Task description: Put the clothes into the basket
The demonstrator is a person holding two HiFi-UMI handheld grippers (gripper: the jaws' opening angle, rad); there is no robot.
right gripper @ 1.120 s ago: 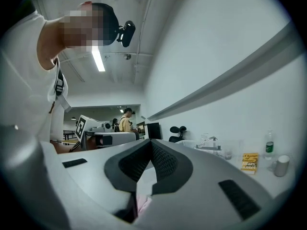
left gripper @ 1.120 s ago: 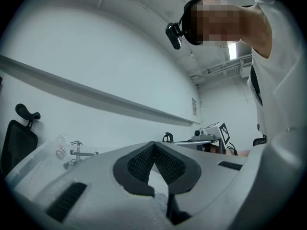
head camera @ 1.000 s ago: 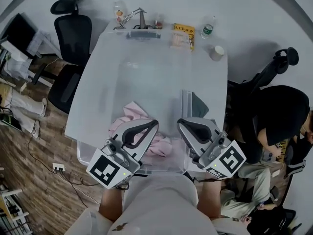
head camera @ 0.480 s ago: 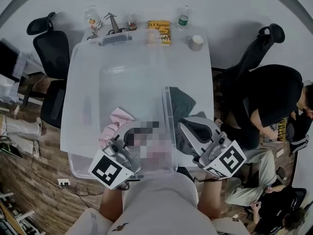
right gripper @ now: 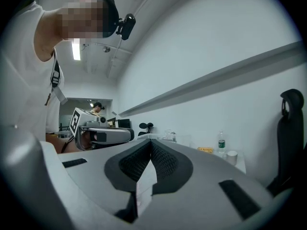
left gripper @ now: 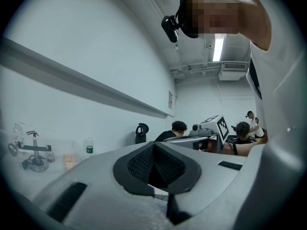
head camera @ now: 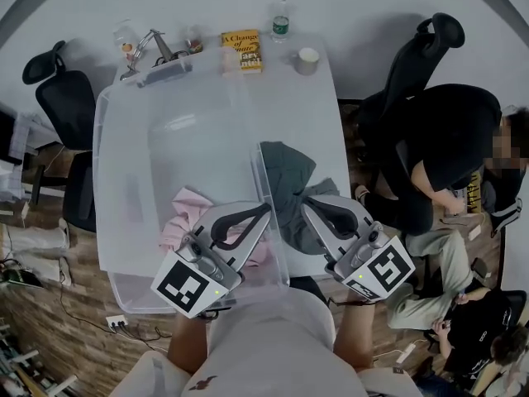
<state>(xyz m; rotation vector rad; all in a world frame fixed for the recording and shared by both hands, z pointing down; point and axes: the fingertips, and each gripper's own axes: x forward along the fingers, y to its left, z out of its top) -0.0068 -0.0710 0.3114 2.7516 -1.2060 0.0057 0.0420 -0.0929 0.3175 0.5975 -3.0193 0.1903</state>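
Observation:
A clear plastic basket point(head camera: 97, 164) fills the left of the white table point(head camera: 318, 122). Pink clothes point(head camera: 183, 212) lie inside it near the front. A dark grey-green garment point(head camera: 289, 176) lies bunched on the table against the basket's right wall. My left gripper point(head camera: 263, 211) hovers over the basket's front right part, its jaws shut with nothing between them. My right gripper point(head camera: 307, 208) is over the near end of the dark garment, also shut. In the gripper views the left gripper point(left gripper: 153, 150) and right gripper point(right gripper: 151, 145) show their pads meeting, holding nothing.
Along the table's far edge stand a metal rack point(head camera: 153, 52), a yellow book point(head camera: 241, 50), a bottle point(head camera: 280, 19) and a cup point(head camera: 307, 59). Office chairs point(head camera: 58, 98) point(head camera: 413, 64) flank the table. A seated person in black point(head camera: 455, 147) is close on the right.
The view and both grippers have swung to the right across the table. The basket has slid left in the picture and more of the dark garment shows under the right gripper. Both jaws stay shut.

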